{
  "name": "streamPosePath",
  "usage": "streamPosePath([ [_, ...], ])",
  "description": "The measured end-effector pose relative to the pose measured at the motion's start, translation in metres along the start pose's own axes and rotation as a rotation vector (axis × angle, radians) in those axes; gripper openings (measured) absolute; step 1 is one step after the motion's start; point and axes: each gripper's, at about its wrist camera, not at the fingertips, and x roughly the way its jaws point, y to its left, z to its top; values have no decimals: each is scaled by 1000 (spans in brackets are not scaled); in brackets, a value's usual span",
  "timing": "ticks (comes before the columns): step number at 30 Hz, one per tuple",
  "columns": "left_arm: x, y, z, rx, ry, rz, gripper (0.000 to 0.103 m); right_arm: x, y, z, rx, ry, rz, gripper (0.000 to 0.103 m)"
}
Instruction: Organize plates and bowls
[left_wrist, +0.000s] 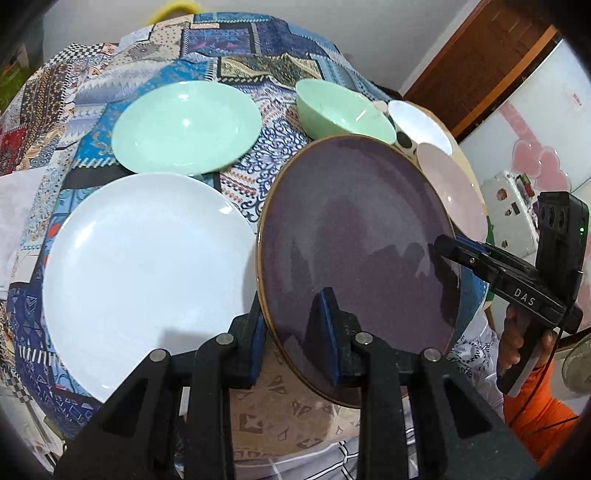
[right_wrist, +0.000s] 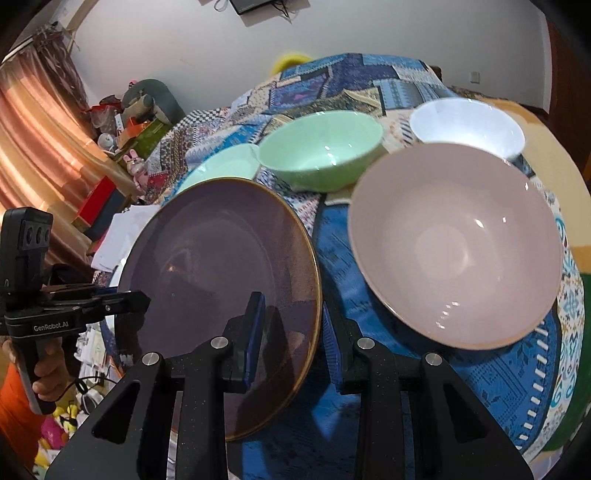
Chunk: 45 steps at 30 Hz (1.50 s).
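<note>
Left wrist view: the left gripper at lower centre clamps the near rim of a purple plate with a brown edge, one blue pad on each face; the plate is tilted and raised off the bench, which wears a patchwork blue cloth; at right of the frame the right gripper pinches the plate's far rim, held by a hand beside an orange sleeve; a white plate lies flat at left, a mint plate above it at upper left; a green bowl sits at upper centre, a white bowl with dark spots just right of it, a pink bowl partly hidden behind the purple plate.

Right wrist view: the right gripper at lower centre is closed on the purple plate at its right rim; the left gripper grips the plate's left edge at left of the frame; the pink bowl fills the right, the green bowl and white bowl stand above it, the mint plate peeks out at upper centre-left.
</note>
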Motion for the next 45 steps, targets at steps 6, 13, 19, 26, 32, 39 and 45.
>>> streamPosePath([
  [6, 17, -4, 3, 5, 35, -6, 27, 2, -14, -5, 29, 13, -2, 28],
  [13, 27, -7, 8, 26, 46, 4, 28, 9, -19, -7, 45, 32, -4, 28],
  [19, 36, -3, 12, 15, 58, 6, 28, 12, -21, -8, 51, 38, -5, 27],
  [26, 38, -7, 10, 44, 60, 28, 28, 10, -22, -8, 42, 38, -17, 27],
  [32, 31, -10, 6, 59, 51, 51, 28, -3, -17, -8, 10, 0, -47, 30],
  [39, -6, -9, 2, 67, -64, 88, 28, -16, -2, -6, -35, -32, -62, 30],
  [45, -40, 5, -9, 14, -161, 131, 35, -29, 18, 0, -76, -84, -60, 35],
])
